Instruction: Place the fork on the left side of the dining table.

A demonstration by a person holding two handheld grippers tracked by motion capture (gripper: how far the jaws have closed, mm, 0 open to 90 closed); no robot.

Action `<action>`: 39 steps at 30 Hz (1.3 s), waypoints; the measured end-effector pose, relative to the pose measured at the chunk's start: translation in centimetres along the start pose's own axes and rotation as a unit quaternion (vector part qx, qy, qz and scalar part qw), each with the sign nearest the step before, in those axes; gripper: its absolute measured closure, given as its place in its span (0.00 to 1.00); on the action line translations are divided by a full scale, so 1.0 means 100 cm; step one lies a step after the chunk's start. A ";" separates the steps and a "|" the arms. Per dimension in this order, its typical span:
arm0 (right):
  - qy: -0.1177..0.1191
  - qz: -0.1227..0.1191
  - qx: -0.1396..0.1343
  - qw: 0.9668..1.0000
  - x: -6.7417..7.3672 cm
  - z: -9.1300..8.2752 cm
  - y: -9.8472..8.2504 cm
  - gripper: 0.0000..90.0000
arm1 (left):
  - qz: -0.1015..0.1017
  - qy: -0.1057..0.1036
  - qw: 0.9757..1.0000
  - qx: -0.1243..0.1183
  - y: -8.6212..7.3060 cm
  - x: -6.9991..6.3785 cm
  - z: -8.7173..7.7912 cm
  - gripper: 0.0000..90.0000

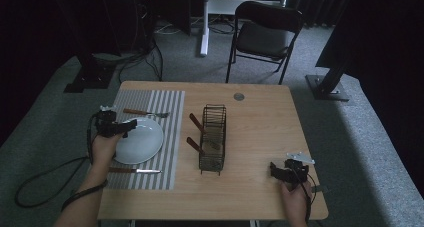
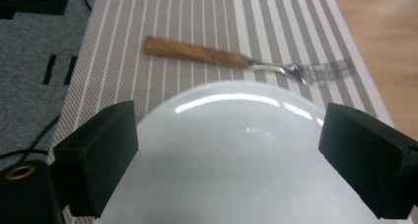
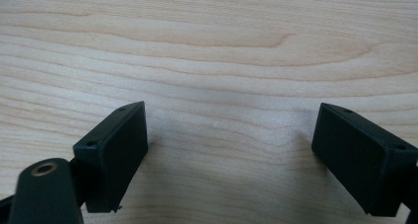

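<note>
Beyond the plate (image 2: 236, 155), fork (image 2: 236, 61) lying crosswise, tines rightward

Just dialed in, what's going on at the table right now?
A person holds a gripper in each hand. The left gripper hovers open over the white plate on the striped placemat, jaws spread to either side and gripping nothing. A fork lies past the plate, a knife on its near side. The right gripper sits open over bare table. A wire rack stands mid-table with two wooden-handled utensils in it.
</note>
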State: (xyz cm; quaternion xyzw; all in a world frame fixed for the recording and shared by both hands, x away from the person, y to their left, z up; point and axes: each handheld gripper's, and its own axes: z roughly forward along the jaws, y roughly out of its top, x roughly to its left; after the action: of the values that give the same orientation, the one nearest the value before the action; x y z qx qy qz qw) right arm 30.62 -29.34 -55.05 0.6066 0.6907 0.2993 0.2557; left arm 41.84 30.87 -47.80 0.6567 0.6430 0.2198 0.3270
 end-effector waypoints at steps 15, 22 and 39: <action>0.000 0.000 0.000 1.000 0.000 0.000 0.000 0.15 | 0.029 -0.005 1.000 -0.010 -0.020 -0.007 -0.023 0.09; 0.000 0.000 0.000 1.000 0.000 0.000 0.000 0.15 | 0.037 -0.010 0.999 -0.009 -0.030 -0.011 -0.029 0.09; 0.000 0.000 0.000 1.000 0.000 0.000 0.000 0.15 | 0.033 -0.020 0.999 -0.024 -0.061 -0.003 -0.056 0.09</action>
State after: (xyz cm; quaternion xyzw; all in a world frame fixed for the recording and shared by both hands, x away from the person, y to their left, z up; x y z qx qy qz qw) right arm 30.62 -29.34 -55.05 0.6066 0.6908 0.2992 0.2557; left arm 33.52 31.17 -48.24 0.6739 0.6088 0.2327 0.3481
